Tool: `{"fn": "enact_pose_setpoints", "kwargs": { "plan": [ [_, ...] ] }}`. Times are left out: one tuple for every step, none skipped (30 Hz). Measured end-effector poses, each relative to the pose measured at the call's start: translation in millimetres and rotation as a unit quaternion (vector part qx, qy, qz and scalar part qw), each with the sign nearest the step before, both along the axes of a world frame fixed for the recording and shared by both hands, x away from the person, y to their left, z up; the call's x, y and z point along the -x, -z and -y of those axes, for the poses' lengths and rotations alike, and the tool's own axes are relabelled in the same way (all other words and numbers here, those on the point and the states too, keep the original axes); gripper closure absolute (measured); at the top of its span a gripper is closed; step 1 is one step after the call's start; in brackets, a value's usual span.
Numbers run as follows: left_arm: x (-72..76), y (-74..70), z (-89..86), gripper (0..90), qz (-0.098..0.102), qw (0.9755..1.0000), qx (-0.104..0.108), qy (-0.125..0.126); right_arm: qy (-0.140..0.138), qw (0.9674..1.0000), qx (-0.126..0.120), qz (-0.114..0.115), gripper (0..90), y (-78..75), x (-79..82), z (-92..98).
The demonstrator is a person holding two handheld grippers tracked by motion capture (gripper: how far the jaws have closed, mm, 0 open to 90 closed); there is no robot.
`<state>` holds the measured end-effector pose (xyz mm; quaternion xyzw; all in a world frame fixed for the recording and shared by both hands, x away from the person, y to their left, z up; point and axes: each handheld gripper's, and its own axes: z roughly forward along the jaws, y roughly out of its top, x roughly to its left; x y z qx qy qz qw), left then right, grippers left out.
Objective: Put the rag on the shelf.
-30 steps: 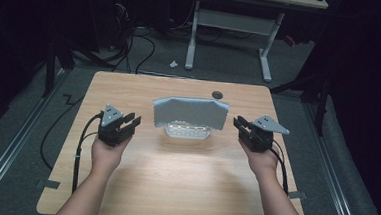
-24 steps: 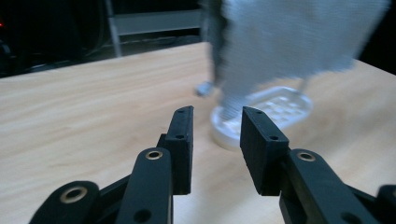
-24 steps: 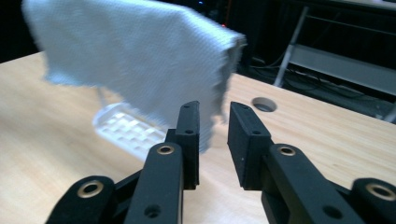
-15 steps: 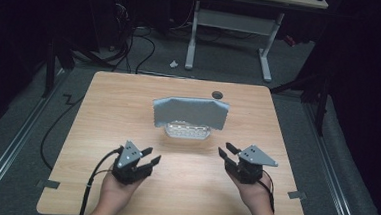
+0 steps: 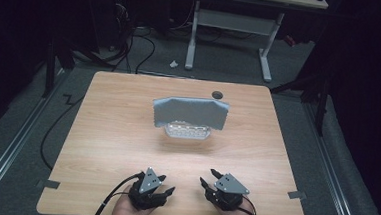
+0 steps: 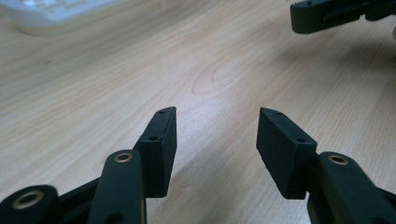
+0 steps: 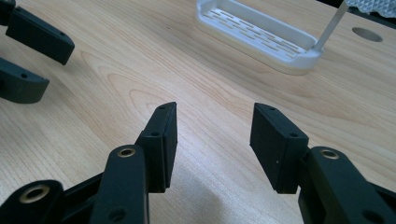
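I see both black two-jaw grippers — left, right — low at the near table edge, jaws just opened wide, nothing between; white slotted plastic tray with its grey upright panel sits mid-table, well apart.

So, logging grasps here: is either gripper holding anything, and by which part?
Nothing. The left gripper and right gripper are both open, empty, over bare table.

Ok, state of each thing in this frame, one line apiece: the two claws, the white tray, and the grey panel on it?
Left claw: open, nothing between the jaws, which have just been opening, low at the near table edge.
Right claw: open, empty, jaws just been opening too, low at the near edge.
White slotted tray: flat on the table, mid-table.
Grey panel: standing upright in the tray's far side.
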<state>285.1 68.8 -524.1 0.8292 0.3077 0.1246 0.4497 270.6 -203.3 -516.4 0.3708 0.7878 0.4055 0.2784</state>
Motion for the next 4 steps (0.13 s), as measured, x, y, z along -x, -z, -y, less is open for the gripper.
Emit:
{"fn": "enact_pose_setpoints", "kwargs": {
  "plan": [
    [0.0, 0.0, 0.0, 48.1, 0.0, 1.0, 0.0, 0.0, 0.0, 1.0, -0.008, -0.004, 52.1, -0.1, -1.0, 0.8],
    [-0.9, -0.7, -0.9, 48.1, -0.001, 1.0, 0.004, -0.002, 0.001, 0.9999, -0.01, -0.005, 52.0, -0.2, -1.8, 1.0],
    [-1.9, -0.7, -2.3, 48.1, -0.001, 1.0, 0.005, -0.006, 0.002, 1.0, -0.008, -0.003, 51.9, -0.3, -2.3, 0.9],
    [-3.1, -0.1, -4.0, 48.1, -0.003, 0.9999, 0.005, -0.009, 0.003, 1.0, -0.008, -0.001, 51.7, 0.1, -2.9, 1.3]
  ]
}}
